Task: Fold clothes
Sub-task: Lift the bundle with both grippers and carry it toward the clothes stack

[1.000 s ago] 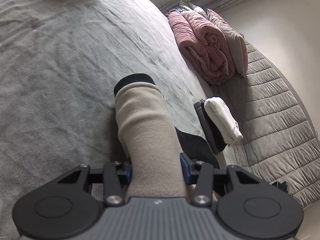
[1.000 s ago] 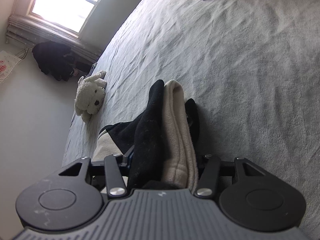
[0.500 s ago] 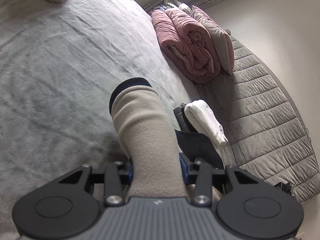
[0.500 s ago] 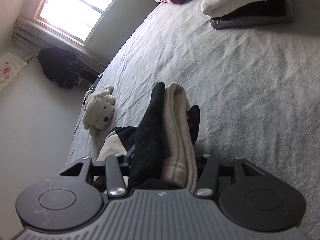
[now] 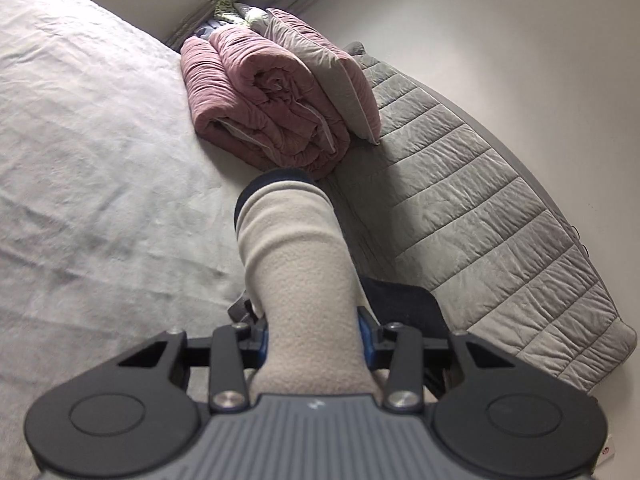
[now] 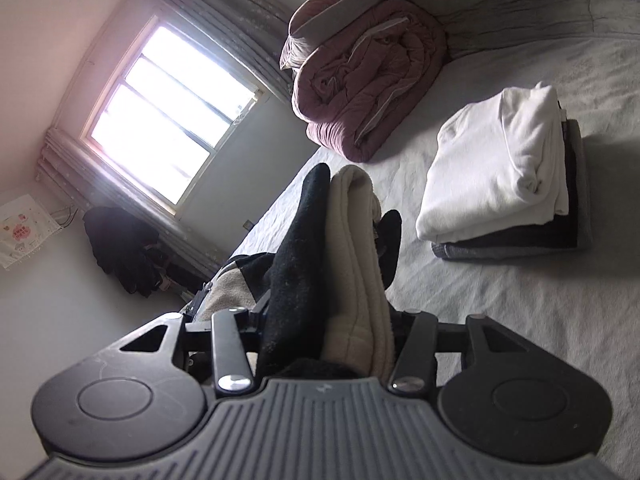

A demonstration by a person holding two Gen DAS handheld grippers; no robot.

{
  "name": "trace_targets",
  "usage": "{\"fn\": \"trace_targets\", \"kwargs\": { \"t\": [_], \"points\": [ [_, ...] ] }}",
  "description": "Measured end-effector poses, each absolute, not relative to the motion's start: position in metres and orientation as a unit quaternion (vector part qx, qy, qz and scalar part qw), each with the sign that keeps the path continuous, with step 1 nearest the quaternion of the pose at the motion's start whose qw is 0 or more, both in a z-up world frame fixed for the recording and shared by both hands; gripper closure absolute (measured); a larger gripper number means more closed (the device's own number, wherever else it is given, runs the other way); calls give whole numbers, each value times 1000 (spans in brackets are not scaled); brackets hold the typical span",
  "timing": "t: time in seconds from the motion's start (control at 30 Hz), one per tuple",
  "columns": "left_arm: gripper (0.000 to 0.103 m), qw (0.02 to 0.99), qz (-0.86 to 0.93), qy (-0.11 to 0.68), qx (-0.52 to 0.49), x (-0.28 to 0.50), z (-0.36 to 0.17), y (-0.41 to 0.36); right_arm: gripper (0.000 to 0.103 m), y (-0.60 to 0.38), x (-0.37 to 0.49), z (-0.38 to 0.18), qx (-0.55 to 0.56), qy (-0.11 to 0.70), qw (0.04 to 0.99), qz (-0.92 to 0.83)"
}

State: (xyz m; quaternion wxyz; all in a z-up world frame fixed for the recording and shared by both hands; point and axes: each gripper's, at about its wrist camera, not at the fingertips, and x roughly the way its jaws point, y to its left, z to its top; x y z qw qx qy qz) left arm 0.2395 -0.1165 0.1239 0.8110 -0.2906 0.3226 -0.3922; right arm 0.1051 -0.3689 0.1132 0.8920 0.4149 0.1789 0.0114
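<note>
Both clamped on the same cream-and-black fleece garment, held up off the grey bedspread. Left gripper closed tight across a thick cream fold, dark trim curling over its far tip and a dark panel hanging off to the right, blue finger pads pressed in on either side. Right gripper closed on a bunched edge, black layer on the left and cream layer on the right, more of the fleece sagging away to the left below. Beyond, on the bedspread, a neat stack of folded clothes, white on top, black and grey beneath. Further back, a rolled pink quilt with a grey pillow leaning against it, beside a quilted grey cover. Bright window on the wall behind.
</note>
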Motion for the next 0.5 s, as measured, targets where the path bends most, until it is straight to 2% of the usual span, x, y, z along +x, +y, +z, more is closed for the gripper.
{"fn": "trace_targets", "kwargs": {
  "t": [0.2,0.5],
  "points": [
    [64,791,-455,309,-270,290,127,-166,51,-395,121,120,400,101,910,-41],
    [65,757,-517,313,-248,338,99,-231,51,-438,133,99,393,18,913,-106]
  ]
}}
